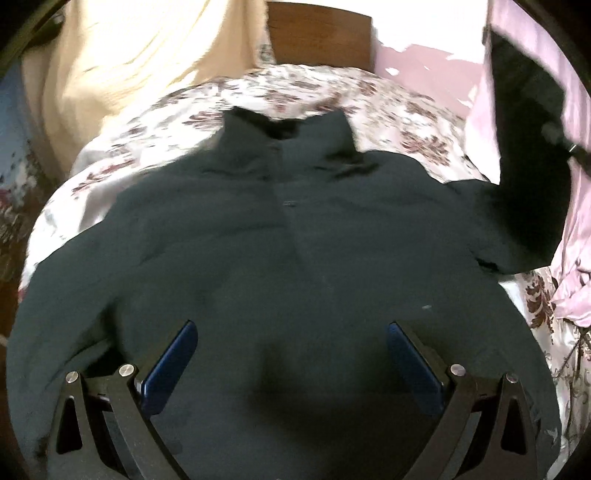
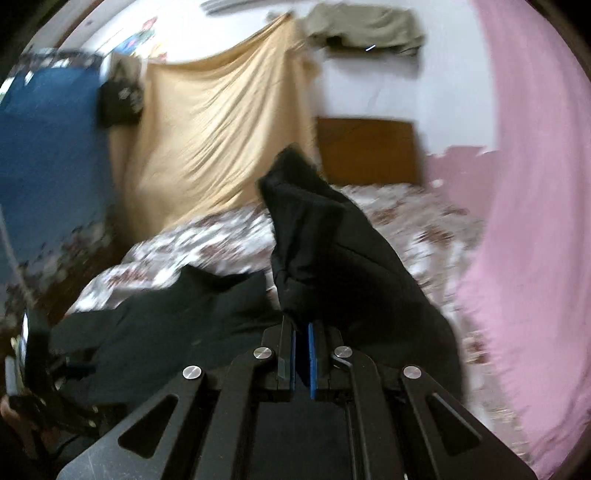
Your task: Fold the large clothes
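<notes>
Floral bedding [image 1: 399, 107] in white and maroon covers the bed where I work, with a wooden headboard [image 1: 317, 33] at twelve o'clock and a cream sheet [image 1: 110, 55] hanging at about ten. A pink curtain [image 2: 535, 221] fills the three o'clock side.

Looking down my left gripper [image 1: 291, 332], I see the dark jacket [image 1: 258, 240] spread flat on the bedding, collar toward twelve o'clock and the front closure running down the middle. My left jaws stand wide apart over the jacket's lower front, with nothing between the blue pads [image 1: 173, 354]. Toward two o'clock one sleeve [image 1: 524, 166] rises off the bed, lifted up against the pink curtain.

What lifts that sleeve shows only in my right wrist view: my right gripper [image 2: 302, 332] has its jaws closed to a thin gap, pinching the dark fabric, and the sleeve stands up from the fingertips toward twelve o'clock. This view also shows more of the room: a blue cloth [image 2: 48, 147] at nine o'clock, an olive garment [image 2: 365, 29] hung high on the white wall, and my left gripper's black frame at about eight o'clock, blurred. The jacket's whole outline and collar are clear only from the left wrist.
</notes>
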